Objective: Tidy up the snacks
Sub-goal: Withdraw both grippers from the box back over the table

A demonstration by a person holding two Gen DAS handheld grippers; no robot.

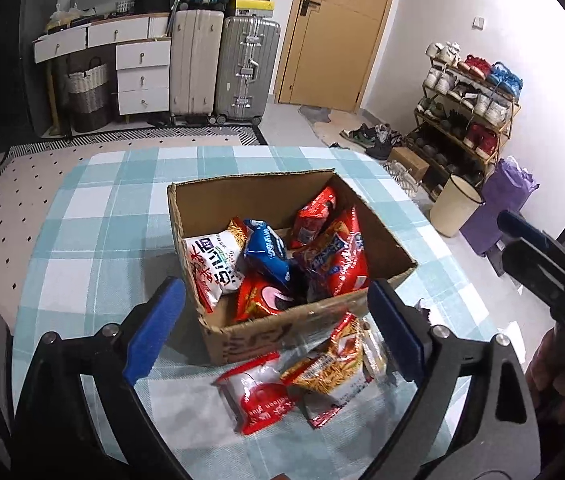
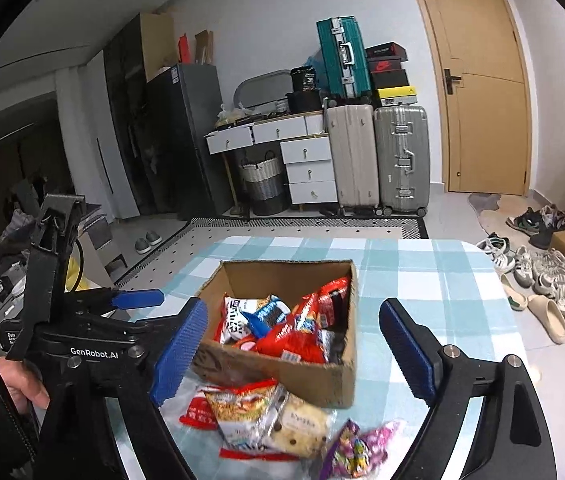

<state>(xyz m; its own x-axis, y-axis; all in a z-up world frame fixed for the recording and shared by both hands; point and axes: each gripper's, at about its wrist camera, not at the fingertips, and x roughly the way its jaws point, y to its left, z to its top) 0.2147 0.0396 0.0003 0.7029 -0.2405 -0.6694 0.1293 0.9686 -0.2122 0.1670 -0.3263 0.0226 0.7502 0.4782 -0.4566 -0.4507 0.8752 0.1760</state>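
An open cardboard box (image 1: 250, 200) stands on the table's checked cloth (image 1: 102, 220) and holds several snack packets, red, blue and white. In front of it lie loose packets: a red-and-white one (image 1: 258, 392), an orange noodle snack (image 1: 330, 364), a cookie pack (image 2: 302, 428) and a purple candy bag (image 2: 354, 448). My left gripper (image 1: 276, 300) hangs open above the box's near wall with nothing between its blue pads. My right gripper (image 2: 294, 308) is open too, over the box (image 2: 282, 276) and the loose packets, holding nothing. Each view shows the other gripper at its edge, held by a hand.
Beyond the table are suitcases (image 1: 222, 68), a white drawer unit (image 1: 142, 76), a woven basket (image 1: 88, 92) and a wooden door (image 1: 338, 28). To the right stand a shoe rack (image 1: 466, 108), a cream bin (image 1: 454, 208) and a purple bag (image 1: 498, 200). Shoes (image 2: 538, 272) lie on the floor.
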